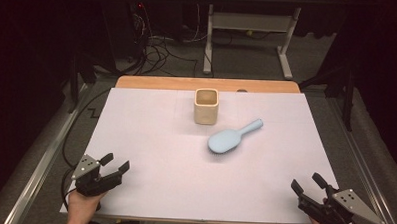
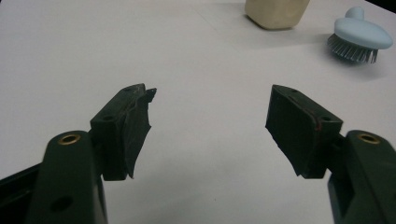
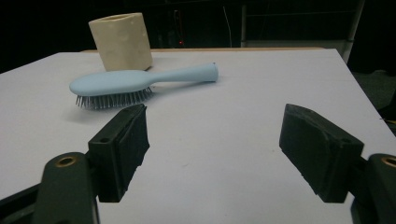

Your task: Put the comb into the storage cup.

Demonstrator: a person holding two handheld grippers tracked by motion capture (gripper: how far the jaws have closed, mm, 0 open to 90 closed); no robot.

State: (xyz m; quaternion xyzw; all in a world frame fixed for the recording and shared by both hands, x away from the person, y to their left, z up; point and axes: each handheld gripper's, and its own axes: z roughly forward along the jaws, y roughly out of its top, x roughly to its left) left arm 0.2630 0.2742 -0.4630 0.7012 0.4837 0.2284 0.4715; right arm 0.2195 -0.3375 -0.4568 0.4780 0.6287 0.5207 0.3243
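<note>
High view shows the work barely begun, as far as I can judge: the light blue hairbrush lies bristles down on the white table sheet, a little right of centre, its handle pointing away toward the far right, and nothing grips or touches it. Just behind it and slightly to its left stands the cream square cup, upright, its mouth open upward and nothing seen inside it; brush and cup sit near each other but apart. The left gripper rests at the near left corner of the sheet and the right gripper at the near right corner, each held in a hand at the table's near edge, both well apart from the brush. Left gripper view has its two black jaws spread with bare sheet between them, the cup and the bristled head of the brush far off at the upper right. Right gripper view likewise has its jaws wide apart and holding nothing, the brush lying crosswise beyond them with the cup behind it. Judging by the layout, the likely job is to put the brush into the cup; if so, reaching, grasping, lifting and placing all remain to be done.
</note>
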